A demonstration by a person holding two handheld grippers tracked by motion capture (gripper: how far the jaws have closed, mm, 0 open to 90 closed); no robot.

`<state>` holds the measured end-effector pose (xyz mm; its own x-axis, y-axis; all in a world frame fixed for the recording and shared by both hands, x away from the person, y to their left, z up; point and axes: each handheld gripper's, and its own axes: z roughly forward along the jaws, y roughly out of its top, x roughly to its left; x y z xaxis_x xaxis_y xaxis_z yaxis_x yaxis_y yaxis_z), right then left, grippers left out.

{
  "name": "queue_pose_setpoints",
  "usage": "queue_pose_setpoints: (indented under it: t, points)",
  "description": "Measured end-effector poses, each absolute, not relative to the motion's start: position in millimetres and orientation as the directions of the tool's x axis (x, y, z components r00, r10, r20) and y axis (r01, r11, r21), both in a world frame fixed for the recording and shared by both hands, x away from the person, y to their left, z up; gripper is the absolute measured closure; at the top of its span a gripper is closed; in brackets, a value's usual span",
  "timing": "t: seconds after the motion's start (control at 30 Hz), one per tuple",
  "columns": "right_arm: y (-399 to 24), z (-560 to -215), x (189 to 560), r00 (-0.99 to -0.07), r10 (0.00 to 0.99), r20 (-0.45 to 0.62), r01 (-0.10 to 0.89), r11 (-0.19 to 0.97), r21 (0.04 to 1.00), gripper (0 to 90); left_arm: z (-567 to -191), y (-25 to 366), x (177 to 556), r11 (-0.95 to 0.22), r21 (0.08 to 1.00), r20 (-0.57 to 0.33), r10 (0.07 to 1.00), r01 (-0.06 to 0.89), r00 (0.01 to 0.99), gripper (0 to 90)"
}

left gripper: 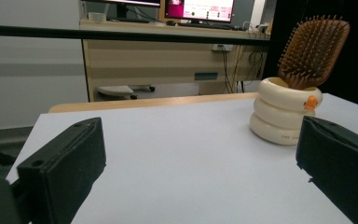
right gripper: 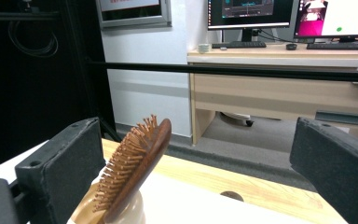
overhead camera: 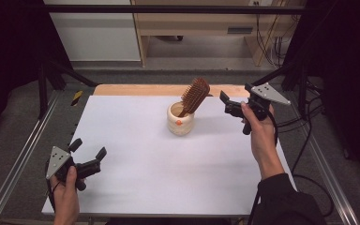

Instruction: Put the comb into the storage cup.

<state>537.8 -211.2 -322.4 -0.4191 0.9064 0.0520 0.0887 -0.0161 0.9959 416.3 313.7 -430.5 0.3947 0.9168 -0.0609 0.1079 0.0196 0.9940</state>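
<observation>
A cream ringed cup with a small orange mark stands on the white table, right of centre toward the back. A wooden paddle hairbrush stands in it, handle down, with its head leaning to the right. My right gripper is held open just right of the brush head, above the table, with nothing between its jaws. In the right gripper view the brush and cup sit low beside the left jaw. My left gripper rests open and empty near the front left corner. From there the cup and brush appear far off.
A wooden strip runs along the table's far edge. Metal frame rails flank both sides, and cables trail off at the right. Beyond stand a wooden desk with monitors and a black crossbar.
</observation>
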Motion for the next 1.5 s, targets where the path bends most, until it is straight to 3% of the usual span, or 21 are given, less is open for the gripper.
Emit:
queue_pose_setpoints:
  t: [1.5]
  points:
    - [-252.6,-361.9,485.5,-0.414,0.909,0.046,0.118,0.004,0.993,3.6,-435.0,325.4,417.5,0.006,0.995,-0.045,0.919,0.101,0.391,1.1]
